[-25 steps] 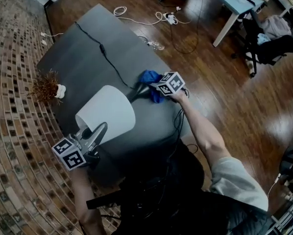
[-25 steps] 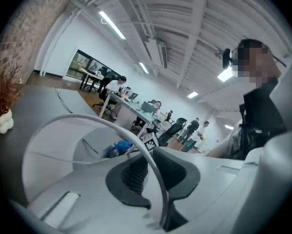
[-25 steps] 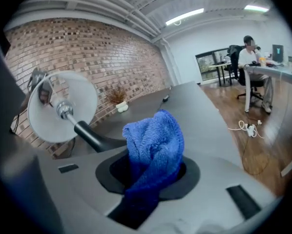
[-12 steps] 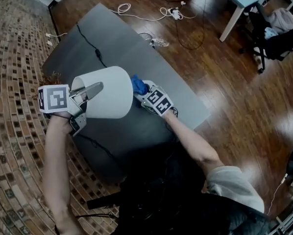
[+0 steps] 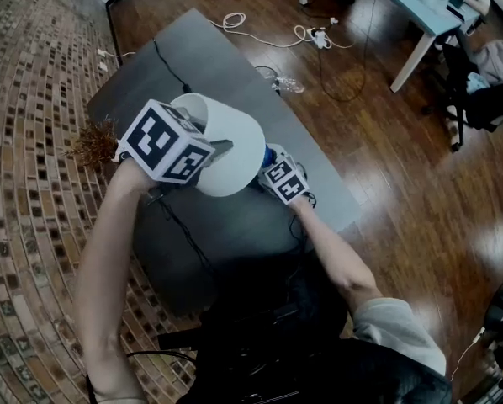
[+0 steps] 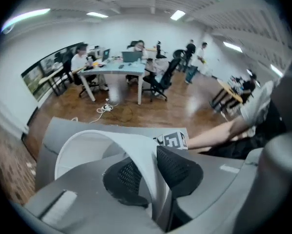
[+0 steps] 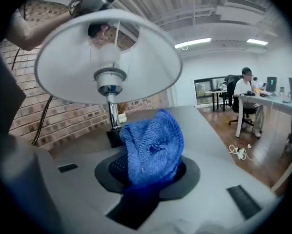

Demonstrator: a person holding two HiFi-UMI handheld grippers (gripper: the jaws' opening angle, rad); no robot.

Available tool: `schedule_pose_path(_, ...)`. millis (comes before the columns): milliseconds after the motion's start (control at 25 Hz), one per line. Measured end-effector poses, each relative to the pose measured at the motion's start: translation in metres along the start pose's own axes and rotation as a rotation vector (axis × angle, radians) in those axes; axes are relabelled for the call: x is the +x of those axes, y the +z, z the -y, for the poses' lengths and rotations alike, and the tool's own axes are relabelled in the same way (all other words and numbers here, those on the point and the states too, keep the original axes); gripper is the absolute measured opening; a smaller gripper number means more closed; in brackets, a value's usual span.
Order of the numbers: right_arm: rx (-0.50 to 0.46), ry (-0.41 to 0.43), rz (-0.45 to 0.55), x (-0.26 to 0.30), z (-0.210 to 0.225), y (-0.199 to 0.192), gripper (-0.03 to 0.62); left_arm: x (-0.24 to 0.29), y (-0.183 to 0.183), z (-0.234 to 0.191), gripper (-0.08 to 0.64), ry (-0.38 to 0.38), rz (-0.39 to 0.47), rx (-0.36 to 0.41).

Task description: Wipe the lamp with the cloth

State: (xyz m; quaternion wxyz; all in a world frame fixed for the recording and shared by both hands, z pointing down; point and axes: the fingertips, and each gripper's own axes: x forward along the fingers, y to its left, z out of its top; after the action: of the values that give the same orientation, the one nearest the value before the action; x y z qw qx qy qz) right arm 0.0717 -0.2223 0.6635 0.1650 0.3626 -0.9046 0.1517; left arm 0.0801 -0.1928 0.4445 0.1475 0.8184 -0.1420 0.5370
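Observation:
The lamp's white shade point(image 5: 235, 141) stands over the dark grey table point(image 5: 235, 225). My left gripper point(image 5: 216, 150) reaches in from the left, its marker cube covering the shade's left part. In the left gripper view, the shade's rim point(image 6: 97, 145) runs between the two pads, which lie against it; the jaws have just been opening. My right gripper point(image 5: 267, 165) sits at the shade's right edge, shut on a bunched blue cloth point(image 7: 151, 145). From there I look up into the shade point(image 7: 136, 52), with its metal stem point(image 7: 113, 108) just behind the cloth.
A black cable point(image 5: 172, 66) runs across the table's far part. A dried brown plant point(image 5: 92, 141) lies at its left edge. Brick-patterned floor is on the left, wood floor with white cables point(image 5: 310, 32) beyond. A white desk point(image 5: 420, 7) and chairs stand at the back right.
My left gripper has swung with the shade's rim from the near-left side up and over the shade, rolling as it went. The right gripper with the cloth has risen in under the shade's right edge.

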Motion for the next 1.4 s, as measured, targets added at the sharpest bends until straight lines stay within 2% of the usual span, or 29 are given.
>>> schedule_pose_path(80, 0.02, 0.013, -0.035, 0.003, -0.006, -0.011, 0.118, 0.004, 0.001, 0.022, 0.096, 0.03, -0.065, 0.172)
schedule_pose_path(200, 0.137, 0.015, -0.017, -0.016, 0.002, -0.014, 0.118, 0.006, -0.006, 0.044, 0.124, 0.086, -0.143, 0.39)
schedule_pose_path(320, 0.295, 0.06, 0.072, -0.044, 0.009, 0.001, 0.118, -0.001, -0.012, 0.045, 0.159, 0.17, -0.202, 0.506)
schedule_pose_path(440, 0.366, 0.114, 0.124, -0.063, 0.005, 0.012, 0.118, -0.012, -0.013, 0.038, 0.198, 0.24, -0.164, 0.515)
schedule_pose_path(560, 0.433, 0.194, 0.167, -0.08, -0.009, 0.019, 0.118, -0.023, -0.014, 0.046, 0.245, 0.184, -0.053, 0.468)
schedule_pose_path(640, 0.491, 0.218, 0.185, -0.09, -0.015, 0.018, 0.117, -0.035, -0.018, 0.051, 0.284, 0.137, 0.021, 0.458)
schedule_pose_path(760, 0.618, 0.221, 0.211, -0.105, -0.019, 0.012, 0.116, -0.055, -0.041, 0.047, 0.287, 0.124, 0.09, 0.546)
schedule_pose_path(840, 0.704, 0.222, 0.206, -0.111, -0.024, 0.009, 0.117, -0.065, -0.054, 0.034, 0.287, 0.16, 0.113, 0.614)
schedule_pose_path(880, 0.733, 0.218, 0.199, -0.111, -0.027, 0.008, 0.115, -0.069, -0.054, 0.025, 0.291, 0.193, 0.145, 0.649)
schedule_pose_path(920, 0.753, 0.208, 0.199, -0.109, -0.028, 0.01, 0.115, -0.072, -0.05, 0.017, 0.348, 0.222, 0.191, 0.685)
schedule_pose_path(960, 0.768, 0.199, 0.212, -0.107, -0.025, 0.013, 0.115, -0.072, -0.044, 0.011, 0.355, 0.238, 0.237, 0.712)
schedule_pose_path(1000, 0.782, 0.198, 0.238, -0.105, -0.019, 0.019, 0.115, -0.071, -0.039, 0.007, 0.332, 0.243, 0.267, 0.731)
schedule_pose_path(1040, 0.795, 0.204, 0.272, -0.101, -0.012, 0.027, 0.115, -0.066, -0.038, 0.004, 0.277, 0.247, 0.266, 0.749)
schedule_pose_path(1080, 0.807, 0.217, 0.304, -0.096, -0.003, 0.036, 0.115, -0.056, -0.042, 0.0, 0.245, 0.255, 0.231, 0.777)
schedule_pose_path(1160, 0.811, 0.237, 0.333, -0.08, 0.016, 0.052, 0.114, -0.032, -0.052, -0.01, 0.25, 0.295, 0.125, 0.855)
schedule_pose_path(1200, 0.804, 0.226, 0.326, -0.073, 0.027, 0.056, 0.114, -0.024, -0.049, -0.016, 0.308, 0.316, 0.107, 0.869)
schedule_pose_path(1280, 0.764, 0.158, 0.293, -0.067, 0.049, 0.056, 0.115, -0.018, -0.03, -0.026, 0.316, 0.324, 0.143, 0.804)
schedule_pose_path(1400, 0.635, -0.047, 0.236, -0.086, 0.076, 0.04, 0.115, -0.011, 0.002, -0.042, 0.324, 0.319, 0.16, 0.682)
